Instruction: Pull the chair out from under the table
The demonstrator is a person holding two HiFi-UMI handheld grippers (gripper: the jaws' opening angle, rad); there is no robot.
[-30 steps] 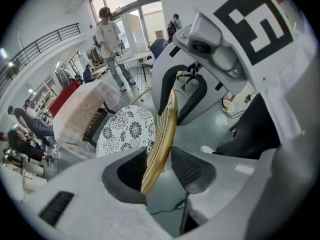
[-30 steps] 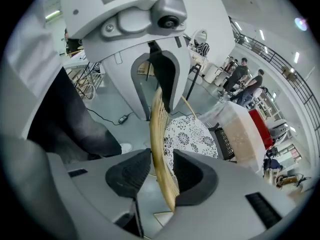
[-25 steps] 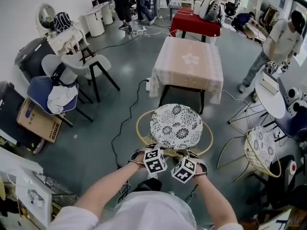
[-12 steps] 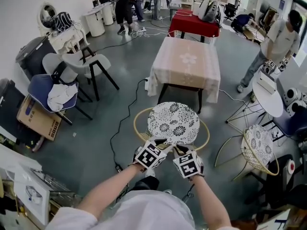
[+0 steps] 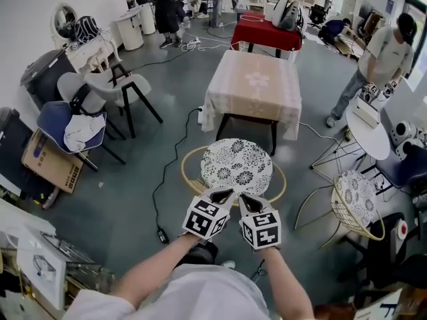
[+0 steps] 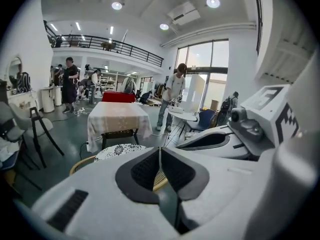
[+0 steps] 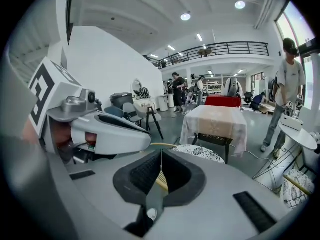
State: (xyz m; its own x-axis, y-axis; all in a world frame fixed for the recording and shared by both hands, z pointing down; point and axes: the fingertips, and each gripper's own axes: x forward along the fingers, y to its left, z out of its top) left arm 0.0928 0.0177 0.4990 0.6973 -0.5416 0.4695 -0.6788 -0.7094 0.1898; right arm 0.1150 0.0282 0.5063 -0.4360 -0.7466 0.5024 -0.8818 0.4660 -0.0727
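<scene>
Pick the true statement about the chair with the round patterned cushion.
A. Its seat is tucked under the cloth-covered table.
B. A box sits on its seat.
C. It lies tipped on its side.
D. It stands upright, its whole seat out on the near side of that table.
D: in the head view the chair stands upright, its whole patterned seat showing bare on the near side of the table.

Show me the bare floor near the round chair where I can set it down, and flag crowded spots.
Bare floor lies left of the round chair, between the black cable and the cardboard box. Another patch sits between the clothed table and the grey chair. The right side is crowded: wicker chair, white round table.
</scene>
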